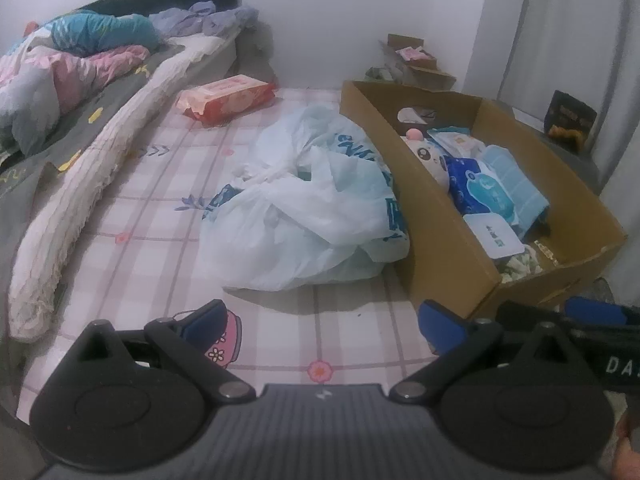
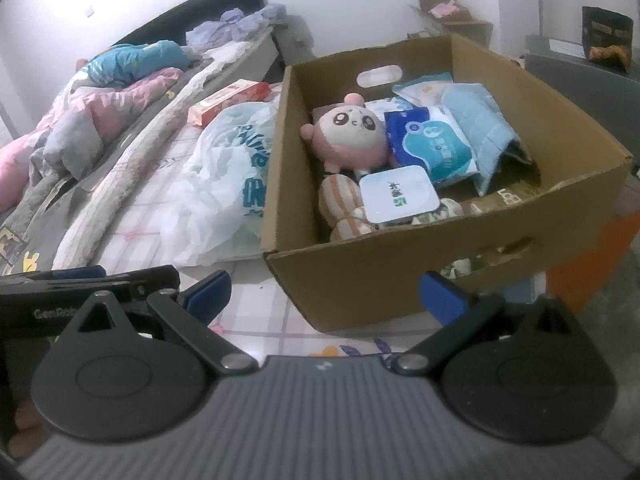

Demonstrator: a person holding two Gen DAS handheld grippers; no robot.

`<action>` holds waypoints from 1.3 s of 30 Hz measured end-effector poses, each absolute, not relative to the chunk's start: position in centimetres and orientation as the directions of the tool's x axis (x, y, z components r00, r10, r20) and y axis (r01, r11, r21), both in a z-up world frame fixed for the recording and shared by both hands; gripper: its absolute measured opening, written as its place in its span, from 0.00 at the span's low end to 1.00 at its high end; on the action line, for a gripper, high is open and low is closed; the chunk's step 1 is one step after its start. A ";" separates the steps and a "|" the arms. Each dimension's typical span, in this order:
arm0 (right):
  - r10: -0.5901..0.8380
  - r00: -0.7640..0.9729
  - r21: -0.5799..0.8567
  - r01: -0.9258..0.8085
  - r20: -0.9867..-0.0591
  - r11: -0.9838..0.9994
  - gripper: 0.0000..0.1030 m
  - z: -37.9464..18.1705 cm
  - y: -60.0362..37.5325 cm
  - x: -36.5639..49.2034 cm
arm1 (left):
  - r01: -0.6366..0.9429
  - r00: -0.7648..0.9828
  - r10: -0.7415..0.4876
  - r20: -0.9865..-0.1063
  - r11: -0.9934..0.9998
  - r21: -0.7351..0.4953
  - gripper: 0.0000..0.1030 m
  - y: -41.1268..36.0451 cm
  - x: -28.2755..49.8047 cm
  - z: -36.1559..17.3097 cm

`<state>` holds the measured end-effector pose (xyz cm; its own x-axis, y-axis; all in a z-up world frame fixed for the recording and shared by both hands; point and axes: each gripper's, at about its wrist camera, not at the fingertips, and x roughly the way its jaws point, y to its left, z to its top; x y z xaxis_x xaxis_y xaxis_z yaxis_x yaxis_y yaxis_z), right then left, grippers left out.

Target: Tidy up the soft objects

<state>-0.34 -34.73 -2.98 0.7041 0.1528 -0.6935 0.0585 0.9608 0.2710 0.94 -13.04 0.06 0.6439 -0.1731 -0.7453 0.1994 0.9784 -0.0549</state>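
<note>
Right wrist view: right hand-held gripper (image 2: 324, 296) wide, empty, before cardboard box (image 2: 380, 280); left hand-held gripper (image 1: 322, 322) wide, empty.

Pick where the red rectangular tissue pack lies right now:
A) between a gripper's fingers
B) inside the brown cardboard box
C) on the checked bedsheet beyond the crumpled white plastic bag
C: the red rectangular tissue pack lies on the checked bedsheet beyond the crumpled white plastic bag, outside the brown cardboard box.
</note>
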 end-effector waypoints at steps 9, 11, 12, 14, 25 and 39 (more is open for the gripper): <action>0.139 0.709 0.256 0.060 -0.691 0.965 0.98 -2.8 -35.1 -0.3 | 0.206 0.644 -0.172 -0.745 0.977 -0.048 0.98 -13.4 1.0 0.2; 0.134 0.711 0.248 0.060 -0.691 0.967 0.98 -2.7 -35.1 -0.3 | 0.207 0.644 -0.175 -0.745 0.977 -0.051 0.97 -13.4 1.0 0.2; 0.132 0.711 0.246 0.059 -0.690 0.967 0.98 -2.7 -35.1 -0.3 | 0.208 0.643 -0.176 -0.745 0.977 -0.051 0.97 -13.4 1.0 0.2; 0.130 0.712 0.242 0.058 -0.690 0.968 0.98 -2.6 -35.1 -0.3 | 0.206 0.643 -0.174 -0.746 0.977 -0.050 0.97 -13.4 1.0 0.2; 0.126 0.710 0.236 0.058 -0.693 0.970 0.98 -2.5 -35.0 -0.3 | 0.207 0.636 -0.179 -0.750 0.977 -0.058 0.97 -13.3 0.9 0.1; 0.125 0.708 0.229 0.054 -0.695 0.972 0.98 -2.5 -34.9 -0.1 | 0.204 0.629 -0.184 -0.755 0.977 -0.068 0.97 -12.9 1.2 0.0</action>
